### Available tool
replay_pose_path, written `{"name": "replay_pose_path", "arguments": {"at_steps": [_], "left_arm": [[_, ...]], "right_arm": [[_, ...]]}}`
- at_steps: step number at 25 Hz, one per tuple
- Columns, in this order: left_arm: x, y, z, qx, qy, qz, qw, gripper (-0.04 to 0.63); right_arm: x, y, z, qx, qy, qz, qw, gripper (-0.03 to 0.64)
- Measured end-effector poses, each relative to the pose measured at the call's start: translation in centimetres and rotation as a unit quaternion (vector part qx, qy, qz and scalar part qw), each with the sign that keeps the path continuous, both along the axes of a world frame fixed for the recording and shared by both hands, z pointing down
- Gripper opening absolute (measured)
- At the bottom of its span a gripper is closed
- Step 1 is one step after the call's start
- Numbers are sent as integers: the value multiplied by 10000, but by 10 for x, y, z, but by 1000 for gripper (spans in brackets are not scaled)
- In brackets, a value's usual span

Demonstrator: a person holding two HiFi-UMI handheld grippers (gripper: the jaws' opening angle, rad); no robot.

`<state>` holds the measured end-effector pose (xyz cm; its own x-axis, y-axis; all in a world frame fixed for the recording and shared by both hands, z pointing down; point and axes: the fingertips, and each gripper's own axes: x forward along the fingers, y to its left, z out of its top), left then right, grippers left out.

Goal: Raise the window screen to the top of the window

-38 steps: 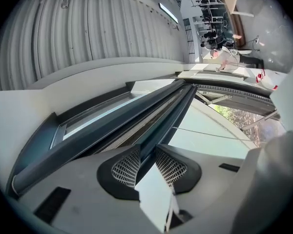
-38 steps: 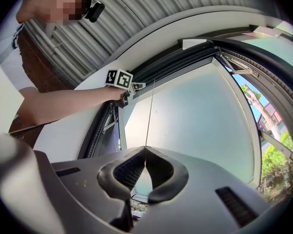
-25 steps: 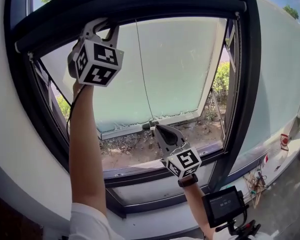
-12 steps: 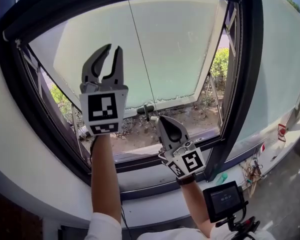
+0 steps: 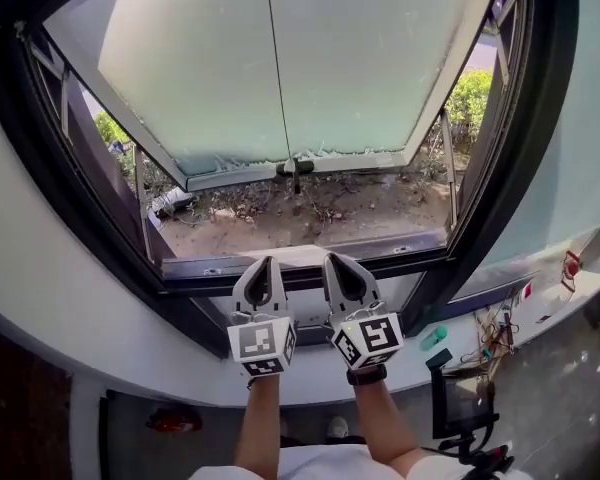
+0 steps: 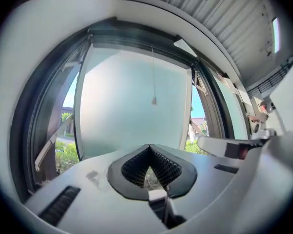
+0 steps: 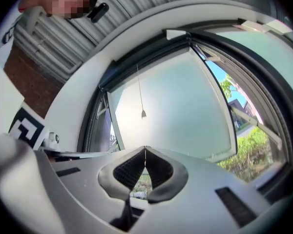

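Both forearms extended side by side at the window's (image 5: 420,256) bottom edge, left gripper (image 5: 266,262) – jaws just been closing, now tip to tip, empty, right gripper (image 5: 331,259) likewise shut on nothing, window screen (image 6: 136,37) at the top edge – pull cord (image 5: 277,78) hanging mid-pane

Head view looks down; both gripper views share the window (image 5: 360,58).

Left gripper (image 5: 264,263) dropped beside right gripper (image 5: 336,261), its empty jaws closing

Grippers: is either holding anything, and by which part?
Nothing is held. The left gripper has just been closing its jaws on nothing; the right gripper is shut and empty.
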<state>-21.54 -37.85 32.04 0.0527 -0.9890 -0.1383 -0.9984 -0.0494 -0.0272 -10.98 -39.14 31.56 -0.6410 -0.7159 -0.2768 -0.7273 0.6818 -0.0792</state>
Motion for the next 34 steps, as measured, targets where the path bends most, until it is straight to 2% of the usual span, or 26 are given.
{"name": "replay_pose_path", "arguments": {"at_steps": [3,5,7,11,14,19,24,26,34], "left_arm": [[8,8,46,-415,-174,27,9990,1],[2,17,49,-370,-127,-29,9992,1],[-3,26,41,-226,-90,-41,9997,0],[-7,41,30,-70,-106,50,9999,0],[-16,50,28,-47,-102,61,9999,1],[-35,59,22,36,-80,50,9999,0],[-51,61,16,81,-85,102,9999,0],[-58,60,15,98,-59,113,9999,1],[-54,50,20,28,-91,374,9993,0]], "right_arm": [[-4,2,55,-820,286,-121,9962,3],[-7,10,70,-1043,435,-186,9934,3],[-8,18,67,-942,621,-128,9935,3],[-13,30,41,-360,1136,258,9925,3],[-24,41,25,-147,1169,304,9926,3],[-42,48,22,-127,1223,284,9920,3],[-49,49,13,-131,883,324,9955,3],[-52,48,12,-104,926,385,9949,3],[-53,45,10,-45,969,543,9938,3]]}}
